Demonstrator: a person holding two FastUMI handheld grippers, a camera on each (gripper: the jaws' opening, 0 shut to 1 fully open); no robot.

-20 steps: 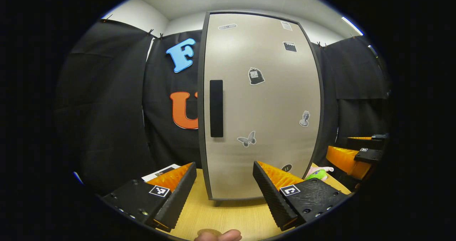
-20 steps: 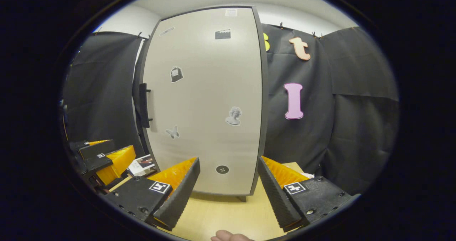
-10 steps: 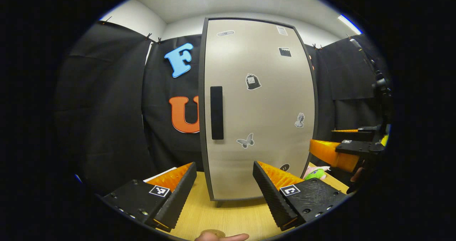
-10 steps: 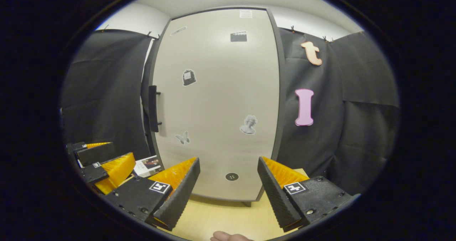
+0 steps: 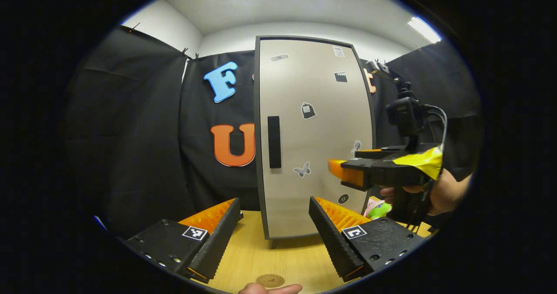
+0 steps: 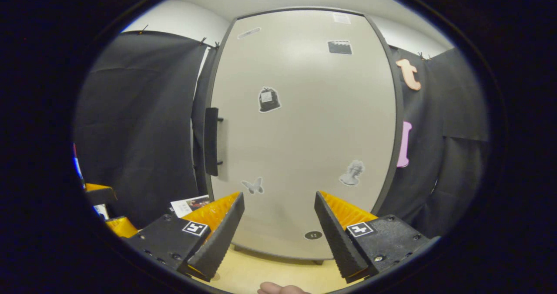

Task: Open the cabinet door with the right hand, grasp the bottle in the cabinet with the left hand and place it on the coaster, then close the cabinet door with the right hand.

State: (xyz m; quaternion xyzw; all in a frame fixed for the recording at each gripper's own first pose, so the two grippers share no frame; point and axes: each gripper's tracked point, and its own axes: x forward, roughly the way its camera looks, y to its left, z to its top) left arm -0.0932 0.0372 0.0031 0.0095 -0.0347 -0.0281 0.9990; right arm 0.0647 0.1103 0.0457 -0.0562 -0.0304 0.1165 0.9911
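Left gripper view puts your left gripper (image 5: 274, 237) low before the cabinet door (image 5: 315, 137), fingers wide apart and empty above the wooden table (image 5: 278, 259). The door is closed, its dark handle (image 5: 273, 141) near its left edge. A round coaster (image 5: 270, 280) lies on the table before the door. Your right gripper (image 5: 343, 168), in your hand (image 5: 439, 194), hangs by the door's right edge; in the right gripper view its fingers (image 6: 222, 233) are spread wide, holding nothing.

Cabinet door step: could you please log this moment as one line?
phase: reach | cabinet door: closed | handle: untouched | right gripper: open | left gripper: open
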